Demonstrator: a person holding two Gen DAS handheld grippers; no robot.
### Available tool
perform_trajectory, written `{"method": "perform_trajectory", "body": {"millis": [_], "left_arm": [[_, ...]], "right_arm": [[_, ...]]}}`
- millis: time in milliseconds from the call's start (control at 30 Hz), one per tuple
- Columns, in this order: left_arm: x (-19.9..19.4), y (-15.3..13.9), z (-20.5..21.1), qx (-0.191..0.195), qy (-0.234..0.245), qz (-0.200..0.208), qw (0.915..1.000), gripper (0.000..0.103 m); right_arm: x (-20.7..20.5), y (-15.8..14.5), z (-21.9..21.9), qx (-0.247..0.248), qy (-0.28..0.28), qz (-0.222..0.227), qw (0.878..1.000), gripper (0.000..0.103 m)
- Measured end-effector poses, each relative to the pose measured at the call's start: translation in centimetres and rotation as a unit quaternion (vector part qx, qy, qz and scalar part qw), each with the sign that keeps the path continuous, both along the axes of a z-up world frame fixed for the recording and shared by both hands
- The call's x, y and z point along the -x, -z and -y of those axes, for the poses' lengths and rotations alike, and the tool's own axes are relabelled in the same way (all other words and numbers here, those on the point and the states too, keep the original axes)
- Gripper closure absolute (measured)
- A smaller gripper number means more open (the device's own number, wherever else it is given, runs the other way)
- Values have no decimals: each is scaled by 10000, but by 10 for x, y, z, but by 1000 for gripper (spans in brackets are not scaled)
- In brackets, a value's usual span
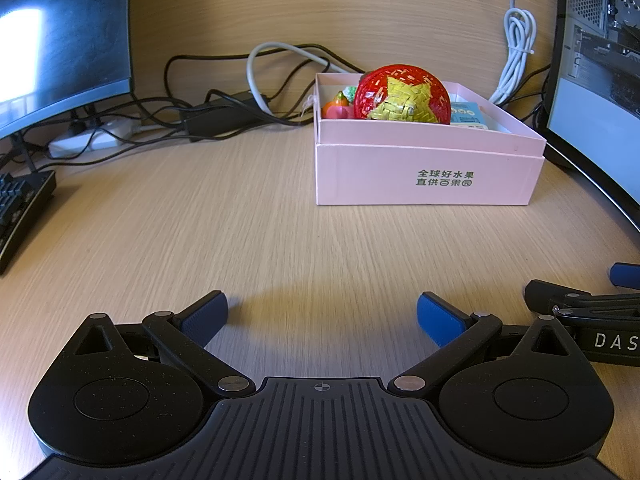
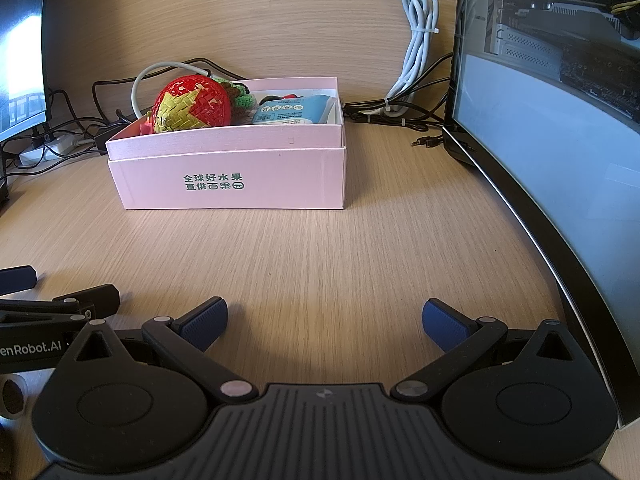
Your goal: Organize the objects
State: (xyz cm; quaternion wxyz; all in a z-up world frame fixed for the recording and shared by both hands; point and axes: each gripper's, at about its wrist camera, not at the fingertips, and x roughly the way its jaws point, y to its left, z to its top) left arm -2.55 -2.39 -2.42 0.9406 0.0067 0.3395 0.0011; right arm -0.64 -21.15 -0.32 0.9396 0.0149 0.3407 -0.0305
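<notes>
A pink box (image 1: 424, 176) (image 2: 240, 176) with green print stands on the wooden desk. Inside it lie a red woven ball with a yellow star (image 1: 402, 94) (image 2: 192, 104), a small orange-pink toy (image 1: 338, 108), a crocheted toy (image 2: 240, 96) and a blue packet (image 1: 468, 114) (image 2: 288, 110). My left gripper (image 1: 322, 320) is open and empty, low over the desk, short of the box. My right gripper (image 2: 324, 322) is open and empty, also short of the box. Each gripper shows at the edge of the other's view.
A curved monitor (image 2: 540, 120) stands at the right, another monitor (image 1: 60, 40) at the left with a keyboard (image 1: 20, 208) below it. Black and white cables (image 1: 224, 100) and a bundled white cable (image 2: 416, 40) lie behind the box by the wall.
</notes>
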Motion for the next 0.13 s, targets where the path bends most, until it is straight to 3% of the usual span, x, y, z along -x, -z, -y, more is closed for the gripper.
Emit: {"method": "perform_trajectory", "body": {"millis": [133], "left_arm": [[0, 0, -1, 4, 6, 0, 10000, 0]], "right_arm": [[0, 0, 0, 0, 0, 0, 10000, 0]]}}
